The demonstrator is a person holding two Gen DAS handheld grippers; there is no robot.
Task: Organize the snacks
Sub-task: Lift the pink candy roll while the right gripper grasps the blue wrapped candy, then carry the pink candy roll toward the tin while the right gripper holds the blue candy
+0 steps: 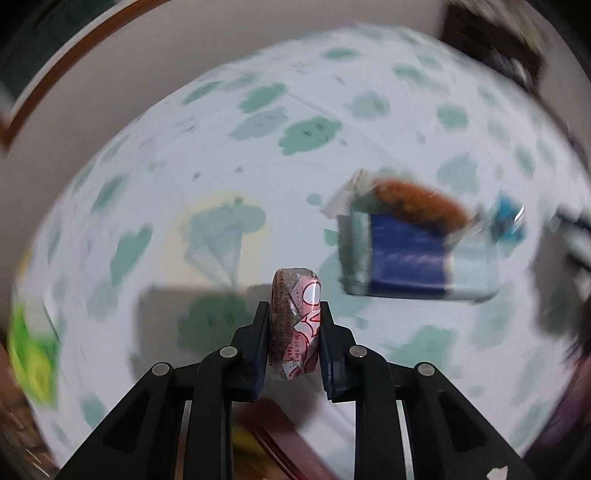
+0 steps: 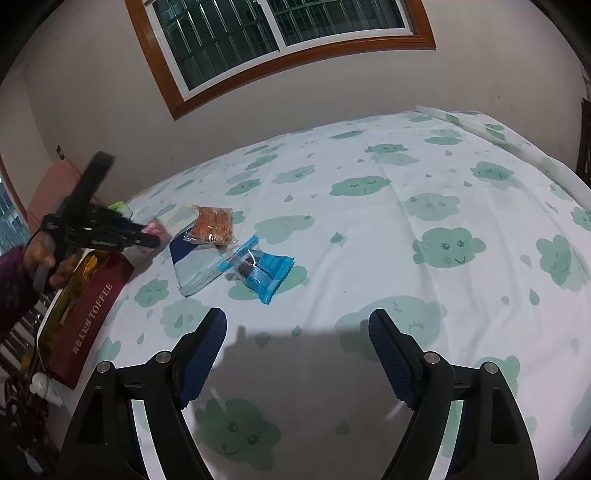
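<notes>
My left gripper [image 1: 295, 314] is shut on a small pink-and-white wrapped snack [image 1: 295, 321] and holds it above the cloud-print sheet; it also shows in the right wrist view [image 2: 153, 238] at the left, the pink snack [image 2: 155, 229] at its tip. An orange cracker pack [image 2: 213, 225] lies on a blue-and-white pack [image 2: 192, 264]; both also appear blurred in the left wrist view [image 1: 413, 199], [image 1: 406, 258]. A blue wrapped snack [image 2: 258, 271] lies beside them. My right gripper [image 2: 297, 350] is open and empty, low over the sheet.
A dark red toffee box [image 2: 88, 317] sits at the bed's left edge. A green pack [image 1: 33, 354] lies at the far left. The cloud-print sheet [image 2: 406, 221] stretches to the right. A wall with a window [image 2: 280, 33] is behind.
</notes>
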